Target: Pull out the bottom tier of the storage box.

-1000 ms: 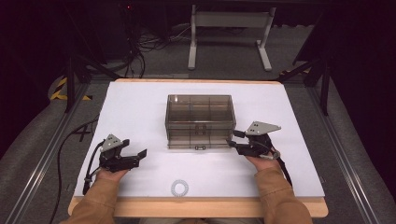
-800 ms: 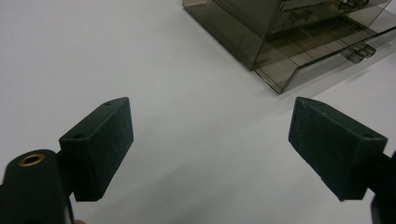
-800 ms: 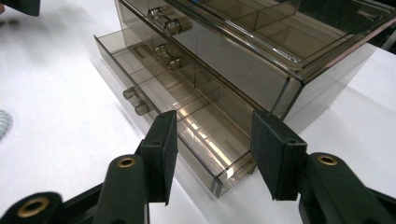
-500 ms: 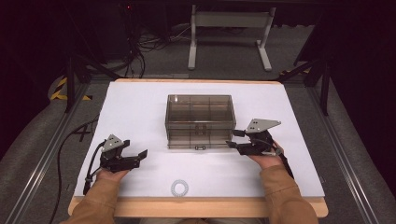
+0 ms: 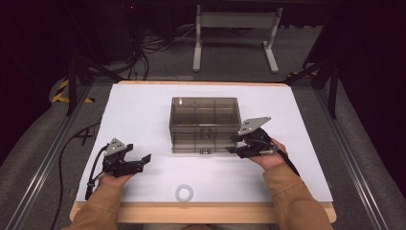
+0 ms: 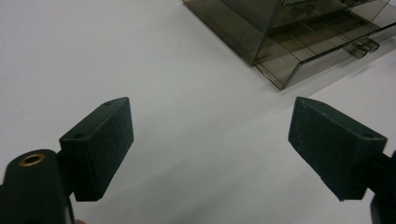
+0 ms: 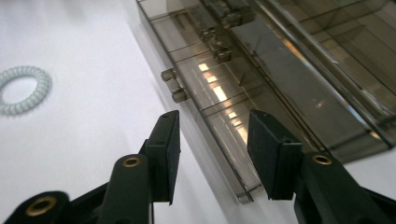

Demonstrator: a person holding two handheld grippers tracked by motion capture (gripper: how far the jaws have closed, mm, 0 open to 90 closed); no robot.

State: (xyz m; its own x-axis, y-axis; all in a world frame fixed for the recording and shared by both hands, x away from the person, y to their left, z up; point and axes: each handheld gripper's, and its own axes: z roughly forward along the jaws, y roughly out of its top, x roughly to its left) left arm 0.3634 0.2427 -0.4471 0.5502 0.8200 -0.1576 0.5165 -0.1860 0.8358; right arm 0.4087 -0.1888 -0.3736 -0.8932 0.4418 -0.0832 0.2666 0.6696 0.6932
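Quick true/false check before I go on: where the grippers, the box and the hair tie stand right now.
1. The right gripper is at the box's front right corner. True.
2. The left gripper holds the hair tie. False: its jaws are open and empty, the tie lies apart on the table.
3. The right jaws straddle the box's lower front edge. True.
4. The hair tie is inside the box. False: it lies near the table's front edge.

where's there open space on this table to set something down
Bare white mat lies left of the smoky plastic box, and a strip behind it. Crowded: the box's near right corner, where the right tongs hover, and the near edge by the coiled hair tie.
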